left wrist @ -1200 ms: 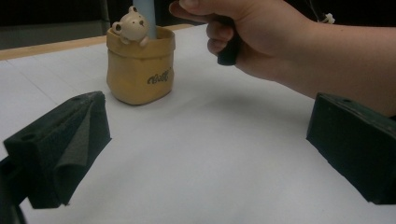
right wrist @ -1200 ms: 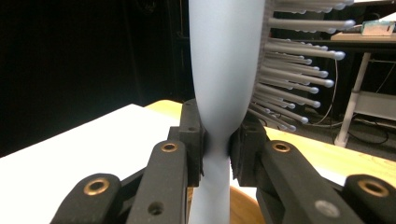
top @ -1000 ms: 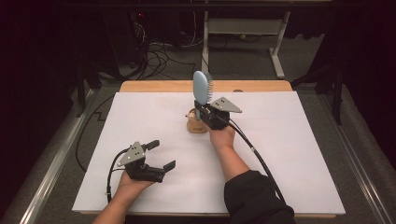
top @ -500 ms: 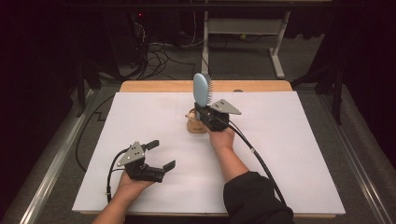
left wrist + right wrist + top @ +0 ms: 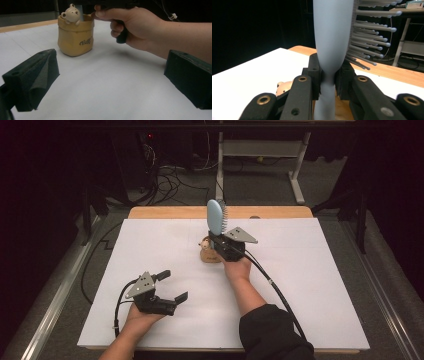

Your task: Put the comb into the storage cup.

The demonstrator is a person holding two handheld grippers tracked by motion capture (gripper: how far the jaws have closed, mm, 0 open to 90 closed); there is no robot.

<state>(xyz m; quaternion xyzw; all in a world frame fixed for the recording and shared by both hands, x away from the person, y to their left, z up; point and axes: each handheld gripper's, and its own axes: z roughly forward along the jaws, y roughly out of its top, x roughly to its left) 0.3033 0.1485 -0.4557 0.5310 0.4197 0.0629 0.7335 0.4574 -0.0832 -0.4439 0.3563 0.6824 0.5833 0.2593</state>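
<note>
A light blue hairbrush (image 5: 216, 217) stands upright, bristles to the right, with my right gripper (image 5: 217, 238) shut on its narrow handle. In the right gripper view the jaws of the right gripper (image 5: 328, 78) clamp the hairbrush (image 5: 332, 37) at its neck, and its handle runs down toward a tan cup (image 5: 342, 110). That yellow-tan cup (image 5: 206, 254), with a small bear figure (image 5: 71, 13) on its rim, stands just left of and below the right gripper. My left gripper (image 5: 173, 285) rests low at the front left, open and holding nothing. Whether the handle's end is inside the cup is hidden.
A white sheet (image 5: 310, 285) covers the table, with a wooden edge (image 5: 165, 213) along the back. The person's right hand (image 5: 130, 22) sits close behind the cup (image 5: 75, 37). Cables (image 5: 170, 175) and a desk frame (image 5: 300, 170) lie on the floor beyond the table.
</note>
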